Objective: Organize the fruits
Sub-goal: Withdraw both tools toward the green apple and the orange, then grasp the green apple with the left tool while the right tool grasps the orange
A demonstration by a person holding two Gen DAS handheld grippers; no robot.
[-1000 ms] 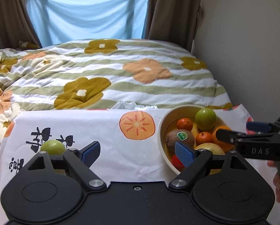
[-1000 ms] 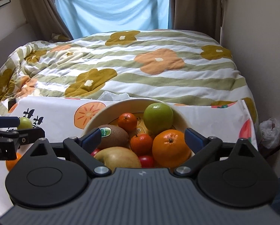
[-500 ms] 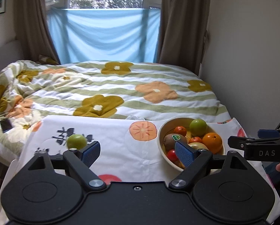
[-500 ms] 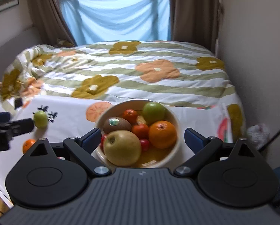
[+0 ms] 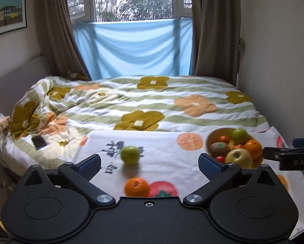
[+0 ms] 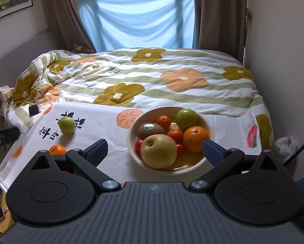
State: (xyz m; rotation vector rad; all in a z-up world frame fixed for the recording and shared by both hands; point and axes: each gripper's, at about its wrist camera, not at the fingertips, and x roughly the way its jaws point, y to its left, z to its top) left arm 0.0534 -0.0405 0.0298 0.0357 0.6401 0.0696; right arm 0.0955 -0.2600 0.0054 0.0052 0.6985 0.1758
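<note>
bowl: smooth, glossy | apple: shiny skin | kiwi: matt, fuzzy | cloth: printed fabric, matt | quilt: soft cloth | gripper: matt black plastic, metal screws

I am working in a home bedroom. A bed with a white quilt striped green and printed with ochre and orange flowers fills the room up to a window hung with brown curtains and a pale blue cloth. A framed town picture hangs on the wall, and a dark phone lies on the bedding.
</note>
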